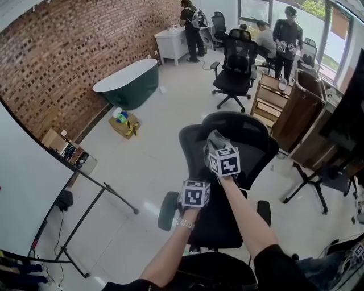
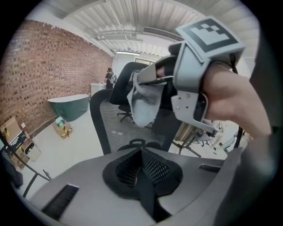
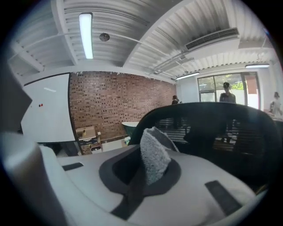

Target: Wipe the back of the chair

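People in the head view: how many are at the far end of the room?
3: a person standing by the white cabinet, a seated person beside the window, and a standing person right of them. More may be hidden.

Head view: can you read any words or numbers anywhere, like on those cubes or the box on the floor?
No readable text anywhere.
Left marker cube and right marker cube: black-and-white square patterns only, no letters.
Cardboard box: any print is too small to read.
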Motion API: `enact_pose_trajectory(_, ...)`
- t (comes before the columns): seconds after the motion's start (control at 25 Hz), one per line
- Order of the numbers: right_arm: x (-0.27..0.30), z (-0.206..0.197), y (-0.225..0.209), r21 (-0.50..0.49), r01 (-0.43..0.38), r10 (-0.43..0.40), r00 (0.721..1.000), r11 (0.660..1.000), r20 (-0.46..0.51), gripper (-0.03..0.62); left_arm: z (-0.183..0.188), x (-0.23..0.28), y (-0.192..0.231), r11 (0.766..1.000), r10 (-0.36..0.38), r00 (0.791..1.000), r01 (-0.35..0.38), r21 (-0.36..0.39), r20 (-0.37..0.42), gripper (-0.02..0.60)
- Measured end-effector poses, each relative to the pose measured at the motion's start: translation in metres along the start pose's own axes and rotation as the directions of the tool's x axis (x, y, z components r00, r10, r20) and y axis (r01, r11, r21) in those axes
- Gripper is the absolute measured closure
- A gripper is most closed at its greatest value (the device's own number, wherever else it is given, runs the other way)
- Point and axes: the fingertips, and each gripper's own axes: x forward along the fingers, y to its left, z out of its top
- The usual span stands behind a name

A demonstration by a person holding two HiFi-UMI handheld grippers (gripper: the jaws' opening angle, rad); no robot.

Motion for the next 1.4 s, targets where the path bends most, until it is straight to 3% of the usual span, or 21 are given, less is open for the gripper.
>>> enact_pose_trajectory(0.12, 0.021, -0.001, -0.006, -0.007, 0.009, -0.009, 1.0, 1.0, -0.024, 0.582, -0.006, -0.008, 0.013, 1.0, 0.025, 1.0, -0.025, -0.015, -0.002, 0.578)
enact_pose_trajectory(0.32, -0.009, -0.011, -0.089, 0.051, 0.165, -0.164, 0.986, 0.985, -0.015, 0.582, -0.014, -0.009, 0.028, 0.998, 0.041, 0.999, -0.041, -0.037, -0.006, 0.579)
enact_pose_trajectory(0.56, -0.089, -0.052, -0.182, 0.1, 0.321, -0.32, 0.947, 0.942, -0.026, 0.582, -0.015, 0.002, 0.024, 0.998, 0.026, 1.0, -0.026, -0.056, -0.008, 0.578)
enact_pose_trajectory(0.72, -0.127, -0.081, -0.207, 0.14, 0.419, -0.418, 0.908, 0.897, -0.038, 0.582, -0.015, 0.009, 0.023, 0.998, 0.008, 1.0, -0.009, -0.068, -0.004, 0.579)
enact_pose_trajectory(0.8, -0.125, -0.093, -0.193, 0.194, 0.41, -0.411, 0.911, 0.891, -0.034, 0.582, -0.016, 0.007, 0.024, 0.998, 0.009, 1.0, -0.009, -0.065, -0.005, 0.578)
enact_pose_trajectory(1.0, -0.089, -0.123, -0.148, 0.289, 0.304, -0.309, 0.951, 0.908, -0.028, 0.582, -0.027, 0.004, 0.036, 0.997, 0.039, 0.999, -0.041, -0.063, -0.031, 0.578)
enact_pose_trajectory(1.4, -0.092, -0.139, -0.2, 0.194, 0.392, -0.385, 0.92, 0.899, -0.075, 0.582, -0.046, 0.0, 0.058, 0.992, 0.08, 0.992, -0.089, -0.085, -0.101, 0.578)
